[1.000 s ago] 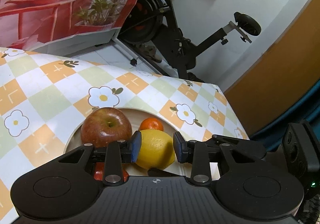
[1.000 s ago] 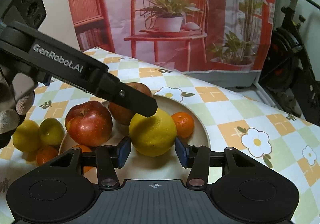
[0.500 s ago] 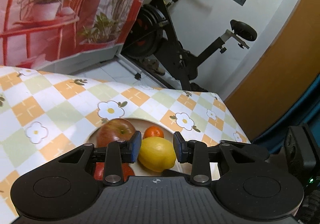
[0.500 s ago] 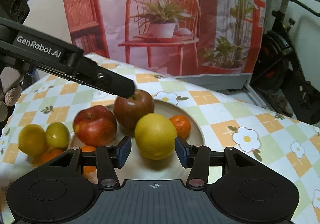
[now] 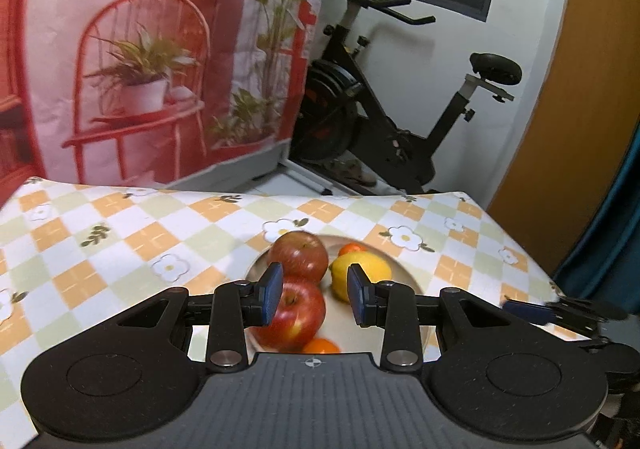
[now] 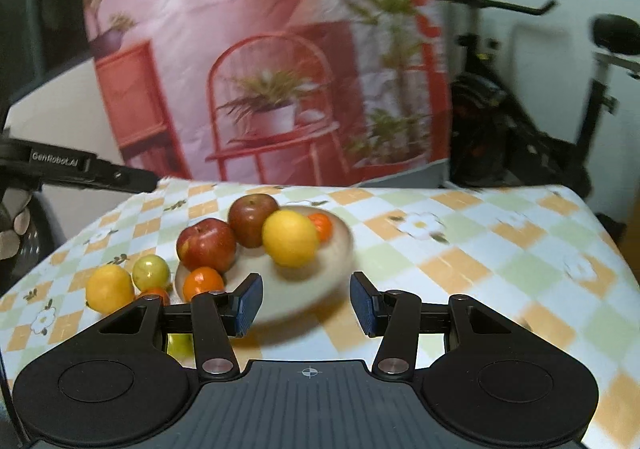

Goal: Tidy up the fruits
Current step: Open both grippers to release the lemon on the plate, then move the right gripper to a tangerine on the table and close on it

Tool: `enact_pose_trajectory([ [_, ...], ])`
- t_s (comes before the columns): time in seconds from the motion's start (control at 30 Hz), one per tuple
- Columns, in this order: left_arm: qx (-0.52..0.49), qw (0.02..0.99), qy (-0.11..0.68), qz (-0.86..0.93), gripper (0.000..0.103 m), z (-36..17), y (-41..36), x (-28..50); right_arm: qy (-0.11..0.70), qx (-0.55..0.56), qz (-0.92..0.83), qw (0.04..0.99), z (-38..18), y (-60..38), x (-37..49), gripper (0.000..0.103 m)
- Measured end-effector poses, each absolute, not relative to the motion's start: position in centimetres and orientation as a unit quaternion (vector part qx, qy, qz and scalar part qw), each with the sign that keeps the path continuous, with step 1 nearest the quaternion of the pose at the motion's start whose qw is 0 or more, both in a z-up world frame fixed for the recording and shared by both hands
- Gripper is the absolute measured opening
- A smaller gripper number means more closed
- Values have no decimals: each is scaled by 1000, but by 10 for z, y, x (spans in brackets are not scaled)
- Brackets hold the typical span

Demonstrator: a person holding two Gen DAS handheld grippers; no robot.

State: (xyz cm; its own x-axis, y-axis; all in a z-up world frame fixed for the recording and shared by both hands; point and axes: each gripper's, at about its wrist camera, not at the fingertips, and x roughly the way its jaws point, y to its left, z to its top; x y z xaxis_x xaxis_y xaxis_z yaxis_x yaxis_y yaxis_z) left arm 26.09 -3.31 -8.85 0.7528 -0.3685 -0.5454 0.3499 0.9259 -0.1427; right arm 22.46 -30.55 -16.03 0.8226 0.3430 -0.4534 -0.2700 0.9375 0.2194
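Note:
A beige plate (image 6: pixel 340 249) on the flowered tablecloth holds a red apple (image 6: pixel 206 245), a darker apple (image 6: pixel 252 219), a yellow citrus (image 6: pixel 290 237) and two tangerines (image 6: pixel 322 225) (image 6: pixel 202 283). My right gripper (image 6: pixel 307 305) hangs open and empty short of the plate's near rim. In the left wrist view my left gripper (image 5: pixel 316 295) is open and empty above the red apple (image 5: pixel 298 315), with the darker apple (image 5: pixel 300 255) and the yellow citrus (image 5: pixel 362 273) beyond it.
Off the plate at its left lie a yellow fruit (image 6: pixel 109 287), a greenish fruit (image 6: pixel 151 272) and a small orange one (image 6: pixel 156 295). A printed backdrop (image 6: pixel 260 89) and an exercise bike (image 5: pixel 380 121) stand behind the table. The table's right edge (image 5: pixel 520 249) is close.
Both grippers have drawn back and risen away from the plate, and more of the table shows. The yellow citrus stays on the plate. The jaws keep the same gap.

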Motion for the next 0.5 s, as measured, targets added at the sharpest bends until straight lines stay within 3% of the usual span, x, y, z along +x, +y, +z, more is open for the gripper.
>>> enact_pose_trajectory([
  [0.37, -30, 948, 278, -149, 38, -98, -30, 201, 234, 15, 123, 964, -195, -316, 138, 47],
  [0.5, -28, 951, 279, -128, 43, -105, -29, 182, 230, -20, 150, 961, -198, -308, 130, 51],
])
